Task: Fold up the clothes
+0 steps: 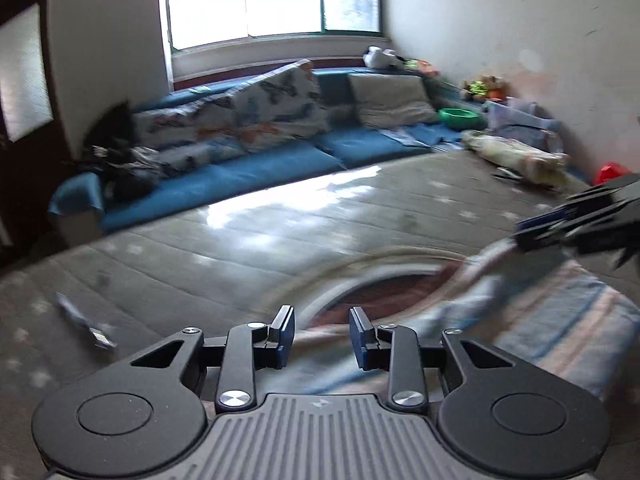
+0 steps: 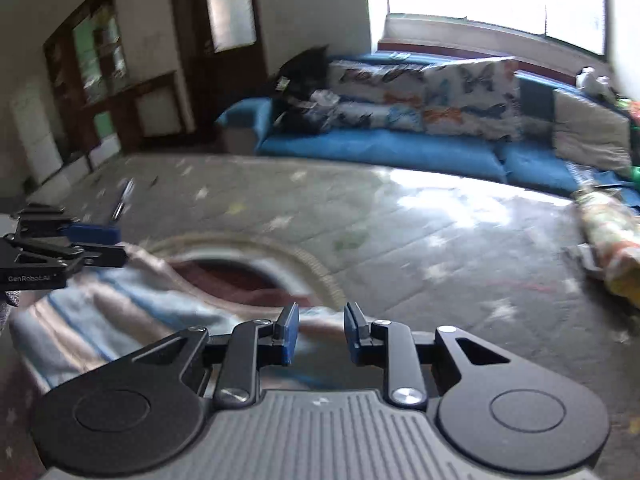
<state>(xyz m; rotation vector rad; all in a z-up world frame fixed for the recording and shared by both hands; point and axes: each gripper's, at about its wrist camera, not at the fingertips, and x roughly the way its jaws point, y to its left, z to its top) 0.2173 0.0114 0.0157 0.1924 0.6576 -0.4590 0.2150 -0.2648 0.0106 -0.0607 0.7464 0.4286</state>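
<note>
A garment with pale blue, pink and white stripes (image 1: 540, 320) (image 2: 100, 312) lies on a grey star-patterned mat (image 1: 240, 248) (image 2: 400, 240). Its neck opening shows dark red inside. My left gripper (image 1: 322, 316) hovers over the collar edge. Its blue pads stand a little apart, with cloth below the gap and nothing pinched. My right gripper (image 2: 318, 312) is also open, low over the other side of the collar. Each gripper shows in the other's view, the right gripper (image 1: 524, 232) beside a raised fold and the left gripper (image 2: 108, 244) at the garment's far edge.
A blue sofa (image 1: 280, 160) (image 2: 380, 148) with butterfly-print cushions (image 1: 272, 104) runs along the far wall under a window. A rolled bundle (image 1: 516, 156) (image 2: 608, 240), a green bowl (image 1: 458, 117) and a red object (image 1: 610, 172) sit at the right. A small pen-like item (image 1: 86, 322) lies on the mat.
</note>
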